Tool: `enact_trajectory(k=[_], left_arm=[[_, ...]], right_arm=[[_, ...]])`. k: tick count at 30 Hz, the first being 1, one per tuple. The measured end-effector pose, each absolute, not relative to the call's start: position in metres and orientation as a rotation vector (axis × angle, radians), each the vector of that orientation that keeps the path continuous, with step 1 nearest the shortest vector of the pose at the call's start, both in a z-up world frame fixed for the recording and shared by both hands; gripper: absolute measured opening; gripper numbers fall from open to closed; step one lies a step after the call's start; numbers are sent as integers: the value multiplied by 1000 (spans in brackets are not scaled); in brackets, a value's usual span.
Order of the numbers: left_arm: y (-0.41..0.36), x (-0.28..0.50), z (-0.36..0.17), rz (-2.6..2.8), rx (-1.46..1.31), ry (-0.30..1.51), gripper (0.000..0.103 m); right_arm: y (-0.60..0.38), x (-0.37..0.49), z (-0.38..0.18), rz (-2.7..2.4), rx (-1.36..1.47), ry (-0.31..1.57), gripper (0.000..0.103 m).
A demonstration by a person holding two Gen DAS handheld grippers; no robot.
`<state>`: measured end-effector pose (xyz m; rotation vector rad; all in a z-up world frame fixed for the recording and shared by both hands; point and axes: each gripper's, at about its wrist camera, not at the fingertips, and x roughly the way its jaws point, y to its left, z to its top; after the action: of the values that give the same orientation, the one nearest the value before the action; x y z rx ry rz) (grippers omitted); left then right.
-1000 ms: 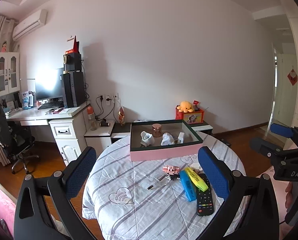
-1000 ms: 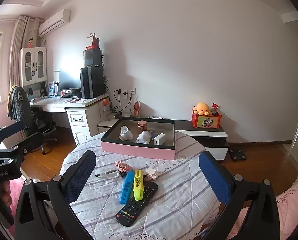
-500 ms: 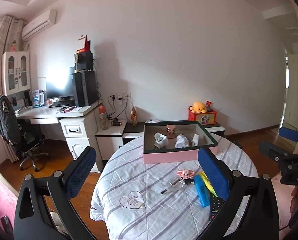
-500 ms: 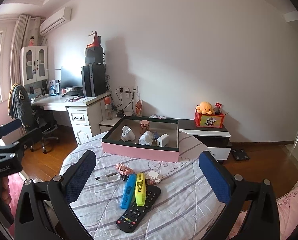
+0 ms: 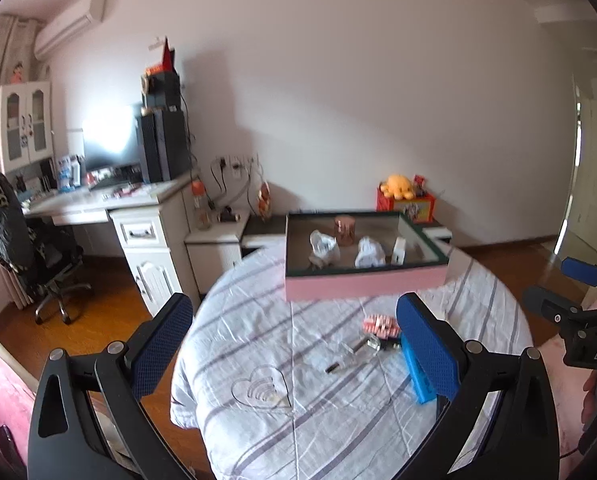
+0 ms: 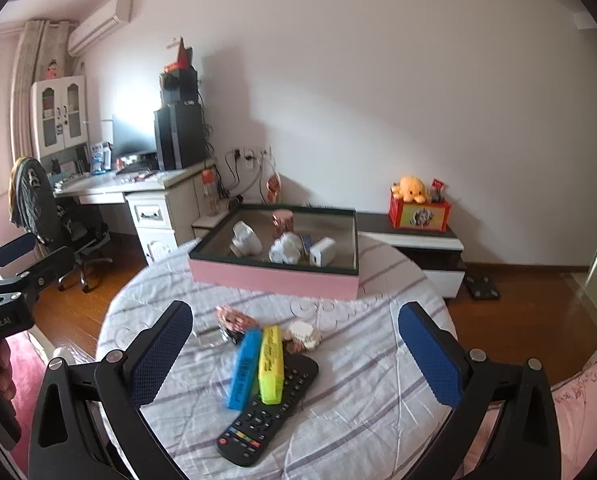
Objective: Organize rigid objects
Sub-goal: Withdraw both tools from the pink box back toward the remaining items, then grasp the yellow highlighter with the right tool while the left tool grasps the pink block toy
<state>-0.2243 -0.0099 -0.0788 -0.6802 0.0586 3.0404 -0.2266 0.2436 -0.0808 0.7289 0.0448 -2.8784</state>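
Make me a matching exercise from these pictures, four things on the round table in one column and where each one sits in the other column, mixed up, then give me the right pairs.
Things:
1. remote control
2. yellow highlighter
3. white charger block
4. blue highlighter

Places:
A. inside the pink box
B. lying partly on top of the remote control
C. nearest the table edge, under one end of the yellow highlighter
D. on the tablecloth, just left of the yellow highlighter in the right wrist view

Pairs: 1-C, 2-B, 3-A, 4-D
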Motion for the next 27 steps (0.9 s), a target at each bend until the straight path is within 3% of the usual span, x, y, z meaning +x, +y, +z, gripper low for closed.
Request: enact_trajectory(k=[12, 14, 18, 24, 27], left_arm=[[-3, -270, -144, 2930, -951, 71, 103], [-4, -274, -150, 2919, -981, 75, 103], [-6, -281, -160, 2912, -1020, 75, 103], [-7, -290, -167, 2894, -1056, 67, 103], [-4, -294, -170, 2875, -1069, 71, 103]], right_arm=[[236, -276, -158, -2806, 1002, 133, 103], [230, -283, -165, -2775, 1024, 166, 97], [222, -297, -180, -2720, 1085, 209, 68], [214, -309, -195, -2655, 1132, 242, 64], [209, -316, -202, -2620, 1153, 268, 46]])
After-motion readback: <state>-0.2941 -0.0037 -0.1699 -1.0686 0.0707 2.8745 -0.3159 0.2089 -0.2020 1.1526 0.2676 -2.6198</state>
